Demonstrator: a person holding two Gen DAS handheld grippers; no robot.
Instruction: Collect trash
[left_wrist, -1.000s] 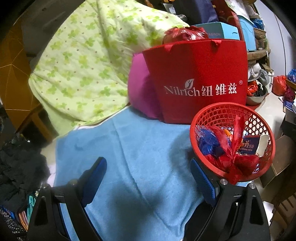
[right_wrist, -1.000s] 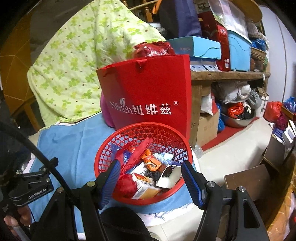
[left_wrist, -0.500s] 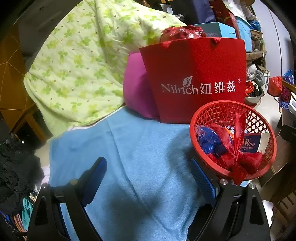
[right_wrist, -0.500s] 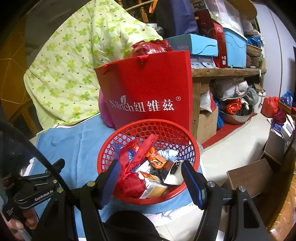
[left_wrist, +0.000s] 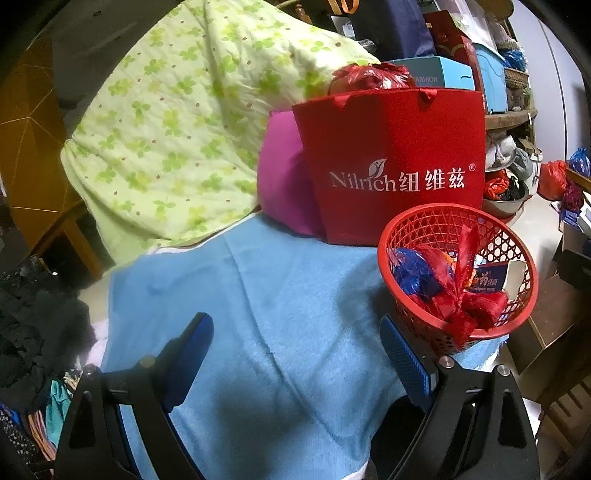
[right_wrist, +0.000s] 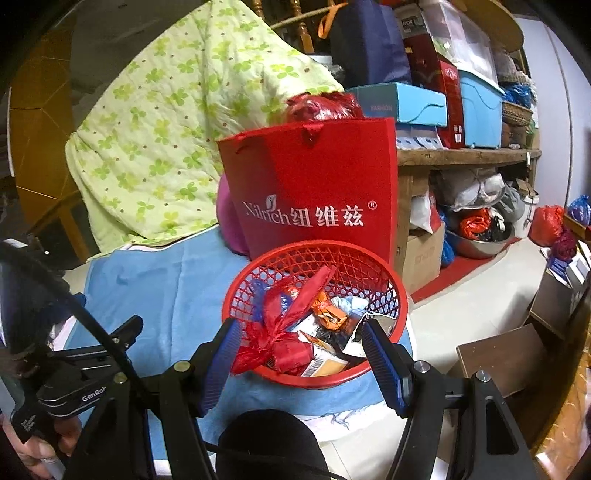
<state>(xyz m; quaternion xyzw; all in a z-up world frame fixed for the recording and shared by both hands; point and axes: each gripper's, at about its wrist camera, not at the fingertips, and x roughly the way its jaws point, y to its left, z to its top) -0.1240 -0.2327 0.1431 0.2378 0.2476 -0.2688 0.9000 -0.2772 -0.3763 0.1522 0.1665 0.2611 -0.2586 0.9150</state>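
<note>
A red mesh basket (left_wrist: 436, 218) stands on a blue towel (left_wrist: 258, 295), at the right in the left wrist view and in the middle in the right wrist view (right_wrist: 373, 258). It holds trash: a knotted red plastic bag (right_wrist: 284, 347), a blue wrapper (left_wrist: 410, 273), an orange wrapper (right_wrist: 328, 314) and small cartons (right_wrist: 321, 365). My left gripper (left_wrist: 299, 354) is open and empty over the bare towel, left of the basket. My right gripper (right_wrist: 301, 358) is open and empty, its fingers either side of the basket's near rim.
A red Nilrich paper bag (right_wrist: 317, 199) stands right behind the basket, with a pink cushion (left_wrist: 284, 184) and a green floral quilt (left_wrist: 177, 122) to its left. A wooden shelf (right_wrist: 465, 155) with boxes is at the right. Cardboard boxes (right_wrist: 502, 358) sit on the floor.
Both grippers have drawn back and shifted slightly; the basket sits a little lower and closer in the right wrist view. Both grippers stay open and empty.
</note>
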